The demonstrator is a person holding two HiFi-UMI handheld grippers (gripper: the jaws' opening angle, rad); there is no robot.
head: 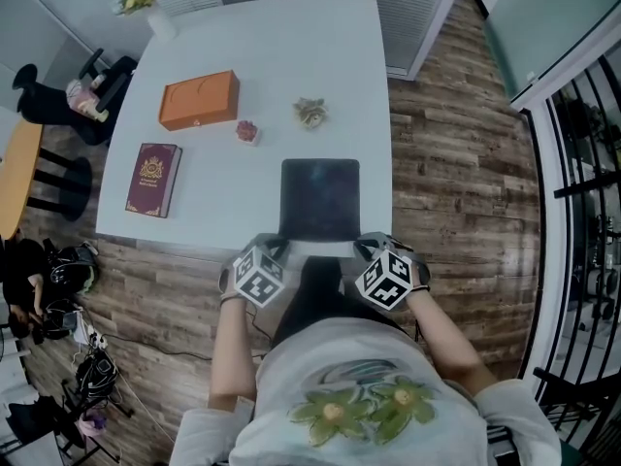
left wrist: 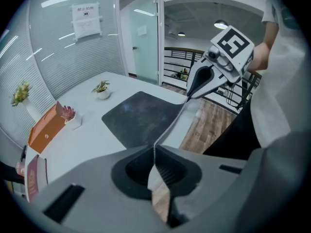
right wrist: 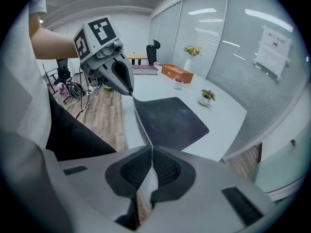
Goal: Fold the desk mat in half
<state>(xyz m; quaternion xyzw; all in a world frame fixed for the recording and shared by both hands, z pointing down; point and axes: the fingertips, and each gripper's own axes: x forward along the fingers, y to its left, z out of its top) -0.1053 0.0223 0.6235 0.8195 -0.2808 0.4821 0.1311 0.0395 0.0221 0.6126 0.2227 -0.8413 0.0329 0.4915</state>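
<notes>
Dark desk mat lies on the white tabletop, its near edge raised off it; my left gripper and right gripper each pinch one near corner

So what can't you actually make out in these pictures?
- Head view: the near corners of the desk mat, covered by the left gripper and the right gripper, which are shut on them.
- Left gripper view: the print on the wall notice, too small to read.
- Left gripper view: most of the maroon book, cut off by the gripper's body and the picture's rim.
</notes>
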